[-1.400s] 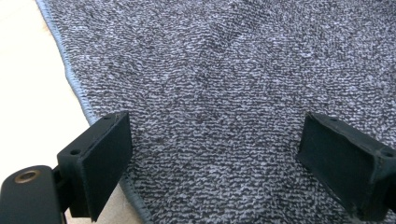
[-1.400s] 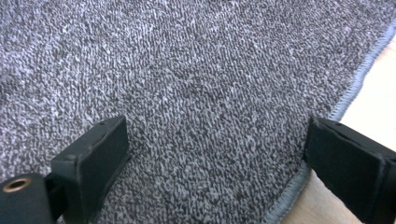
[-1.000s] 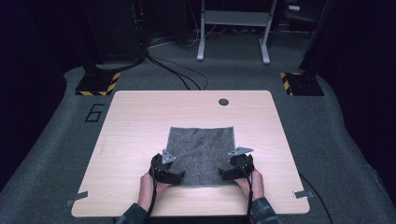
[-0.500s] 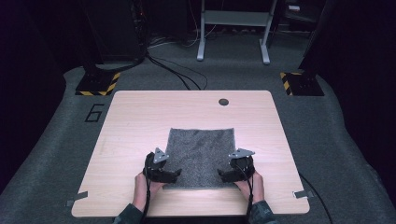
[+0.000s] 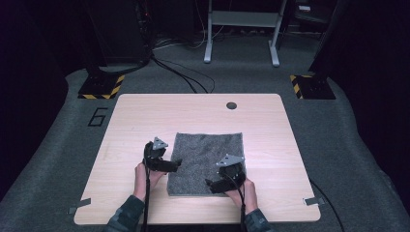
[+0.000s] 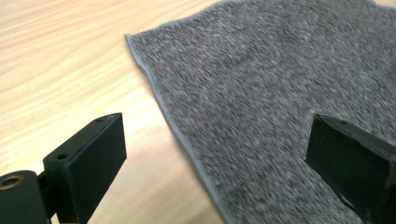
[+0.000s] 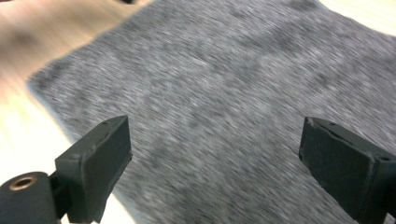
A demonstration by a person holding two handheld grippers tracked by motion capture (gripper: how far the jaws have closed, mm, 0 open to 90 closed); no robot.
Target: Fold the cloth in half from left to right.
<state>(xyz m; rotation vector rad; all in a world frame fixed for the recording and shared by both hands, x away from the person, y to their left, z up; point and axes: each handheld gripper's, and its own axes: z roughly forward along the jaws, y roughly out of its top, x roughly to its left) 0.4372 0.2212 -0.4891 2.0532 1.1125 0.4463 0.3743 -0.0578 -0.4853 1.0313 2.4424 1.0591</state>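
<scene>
A: Where does the grey, square terry cloth (image 5: 205,162) lie?

B: Flat on the pale wooden counter (image 5: 145,116), toward your near edge, its hemmed border visible in the left gripper view.

A: And your tools?

B: Your left tool (image 5: 169,166) hangs over the cloth's left edge; its jaws have just been opening, stand wide, and grip nothing. Your right tool (image 5: 212,186) hovers above the near right corner, jaws equally wide, empty.
</scene>
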